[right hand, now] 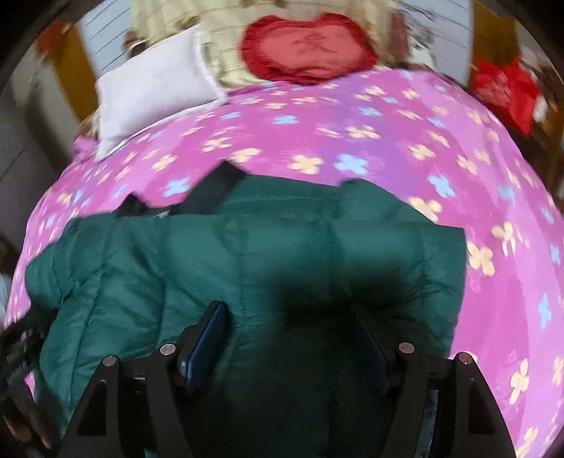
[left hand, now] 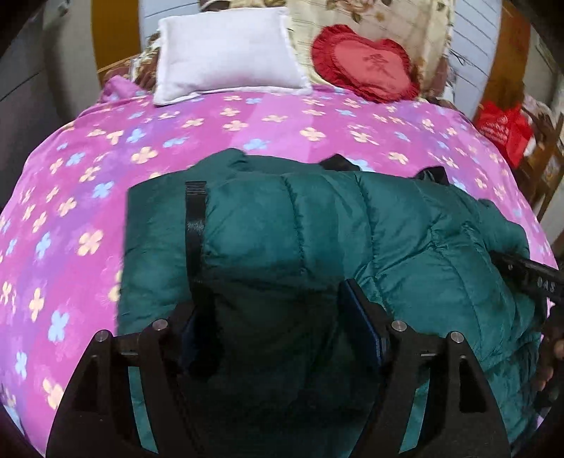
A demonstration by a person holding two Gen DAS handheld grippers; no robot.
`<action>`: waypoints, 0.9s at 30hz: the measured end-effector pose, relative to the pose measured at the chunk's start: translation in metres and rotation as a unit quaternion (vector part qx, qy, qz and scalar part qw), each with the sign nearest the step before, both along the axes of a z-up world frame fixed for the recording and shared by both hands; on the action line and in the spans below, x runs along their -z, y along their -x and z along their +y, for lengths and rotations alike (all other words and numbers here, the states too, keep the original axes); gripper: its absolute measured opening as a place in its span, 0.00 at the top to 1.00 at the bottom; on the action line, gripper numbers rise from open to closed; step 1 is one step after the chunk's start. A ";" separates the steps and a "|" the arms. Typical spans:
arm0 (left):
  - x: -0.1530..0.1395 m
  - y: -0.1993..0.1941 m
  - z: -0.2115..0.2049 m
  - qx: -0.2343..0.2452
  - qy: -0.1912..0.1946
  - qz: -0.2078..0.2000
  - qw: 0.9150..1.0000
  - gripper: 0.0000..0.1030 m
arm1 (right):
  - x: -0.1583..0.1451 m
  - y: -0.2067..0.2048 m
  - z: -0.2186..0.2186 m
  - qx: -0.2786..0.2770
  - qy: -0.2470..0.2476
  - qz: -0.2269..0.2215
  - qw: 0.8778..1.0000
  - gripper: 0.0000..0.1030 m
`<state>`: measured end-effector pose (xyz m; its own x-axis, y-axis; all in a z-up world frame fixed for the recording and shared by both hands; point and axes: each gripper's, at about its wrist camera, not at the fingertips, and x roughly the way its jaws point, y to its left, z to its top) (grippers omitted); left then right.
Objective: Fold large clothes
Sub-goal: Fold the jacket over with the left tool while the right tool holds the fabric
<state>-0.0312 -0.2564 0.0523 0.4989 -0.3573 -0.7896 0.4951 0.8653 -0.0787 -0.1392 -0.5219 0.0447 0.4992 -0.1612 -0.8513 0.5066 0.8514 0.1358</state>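
Observation:
A dark green puffer jacket (left hand: 317, 229) lies bunched in a thick bundle on the pink flowered bedspread (left hand: 88, 176). A black strap (left hand: 195, 211) runs down its left side, and black lining (right hand: 211, 190) shows at its far edge. My left gripper (left hand: 273, 292) is open over the jacket's near left part, with padding bulging between the fingers and the blue pad (left hand: 363, 317) uncovered. My right gripper (right hand: 289, 310) is open over the right part of the jacket (right hand: 282, 246), fabric between its fingers too. Each gripper shows at the edge of the other's view: the right gripper (left hand: 528, 278), the left gripper (right hand: 21, 345).
At the head of the bed lie a white pillow (left hand: 225, 56), a red heart-shaped cushion (left hand: 366, 60) and a floral cream pillow (left hand: 387, 17). A red bag (left hand: 504, 130) sits on wooden furniture to the right of the bed. Bedspread (right hand: 493, 211) surrounds the jacket.

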 end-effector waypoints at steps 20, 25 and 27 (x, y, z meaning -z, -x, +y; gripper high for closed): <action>0.000 -0.001 0.000 0.000 0.000 0.007 1.000 0.28 | -0.025 0.031 0.086 -0.079 0.040 -0.009 0.996 0.33; 0.001 -0.001 -0.001 -0.004 -0.003 0.004 1.000 0.27 | -0.032 0.055 0.063 -0.052 0.053 -0.016 0.997 0.33; 0.001 0.000 -0.002 -0.006 -0.004 0.003 1.000 0.26 | -0.013 0.054 0.043 -0.037 0.027 0.008 0.999 0.33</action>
<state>-0.0312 -0.2584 0.0510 0.4984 -0.3445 -0.7956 0.4842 0.8718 -0.0742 -0.1929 -0.4788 0.0574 0.4978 -0.1711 -0.8502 0.4439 0.8925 0.0802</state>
